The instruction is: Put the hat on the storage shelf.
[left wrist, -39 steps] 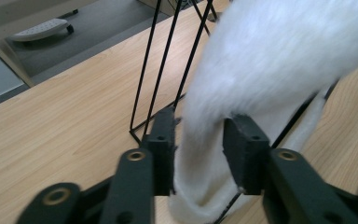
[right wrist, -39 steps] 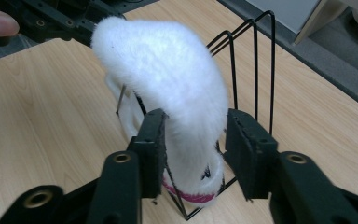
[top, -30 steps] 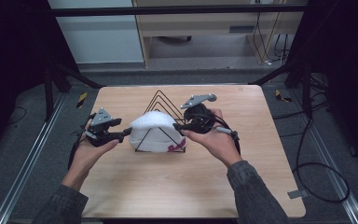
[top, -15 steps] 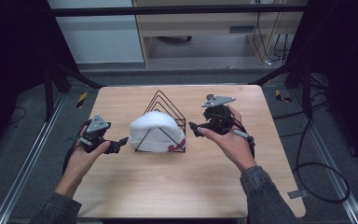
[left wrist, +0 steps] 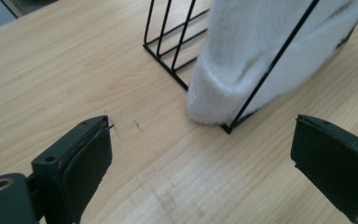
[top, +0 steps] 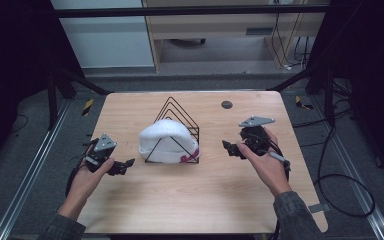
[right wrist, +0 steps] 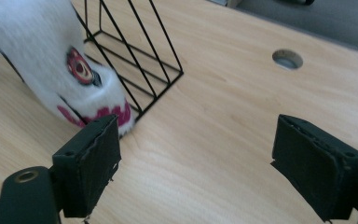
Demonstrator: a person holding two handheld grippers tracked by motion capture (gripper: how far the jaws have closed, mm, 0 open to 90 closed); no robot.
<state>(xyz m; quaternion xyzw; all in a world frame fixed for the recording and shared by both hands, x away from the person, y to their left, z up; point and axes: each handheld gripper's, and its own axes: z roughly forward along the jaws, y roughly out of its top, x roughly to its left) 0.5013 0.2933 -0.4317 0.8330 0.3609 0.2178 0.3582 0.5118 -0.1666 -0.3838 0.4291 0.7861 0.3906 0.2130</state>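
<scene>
On the wooden table [top: 190, 200], a black wire rack [top: 176, 131] stands mid-table, propping up the white knit hat [top: 166, 141] draped over its front wires. The left gripper [top: 125, 165] and right gripper [top: 228, 148] flank it, jaws just opened wide, empty.

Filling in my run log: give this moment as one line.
hat: in wire rack | left hand-held gripper: open, jaws just opened, empty | right hand-held gripper: open, empty

no legible text, hat [right wrist: 51, 56] markings (red, black) unreadable
</scene>
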